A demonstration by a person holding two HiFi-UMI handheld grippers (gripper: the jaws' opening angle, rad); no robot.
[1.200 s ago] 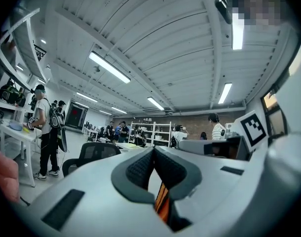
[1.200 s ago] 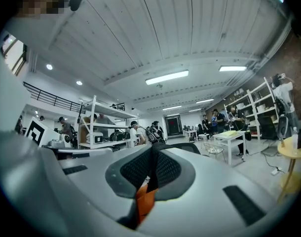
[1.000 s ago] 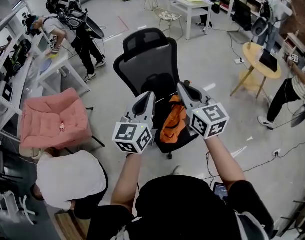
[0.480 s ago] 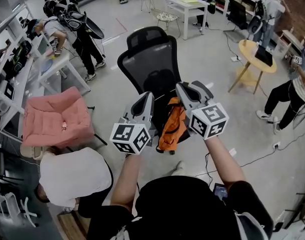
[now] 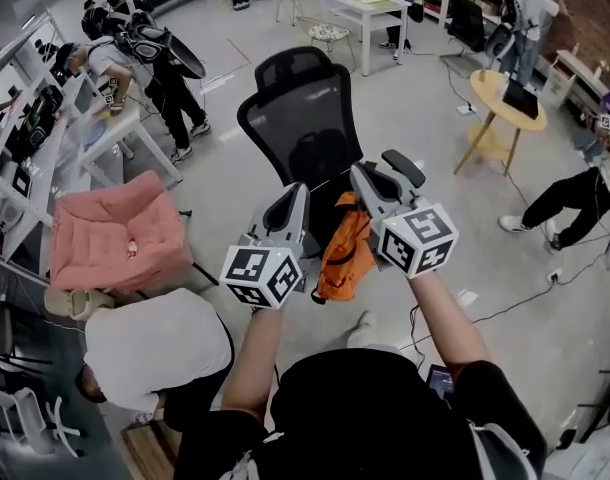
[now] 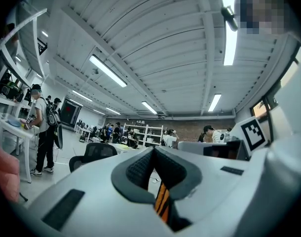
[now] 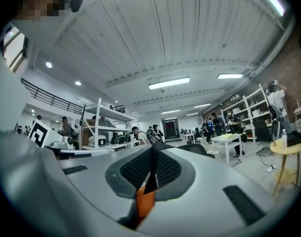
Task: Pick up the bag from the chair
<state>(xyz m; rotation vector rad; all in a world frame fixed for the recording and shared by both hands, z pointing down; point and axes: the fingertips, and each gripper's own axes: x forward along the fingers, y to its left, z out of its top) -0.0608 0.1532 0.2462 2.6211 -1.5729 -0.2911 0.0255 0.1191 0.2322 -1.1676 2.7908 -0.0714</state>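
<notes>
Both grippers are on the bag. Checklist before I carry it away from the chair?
1. Left gripper grip: ok. Its jaws are shut on an orange-and-black strip of the bag.
2. Right gripper grip: ok. Its jaws are shut on orange fabric and a black strap.
3. Bag clear of the chair seat: cannot tell. The grippers and bag hide the seat in the head view.
4. Armrest clear of the right gripper: cannot tell. They overlap in the head view.
5. Space at the left: not ok. A crouched person in a white shirt is close by.
</notes>
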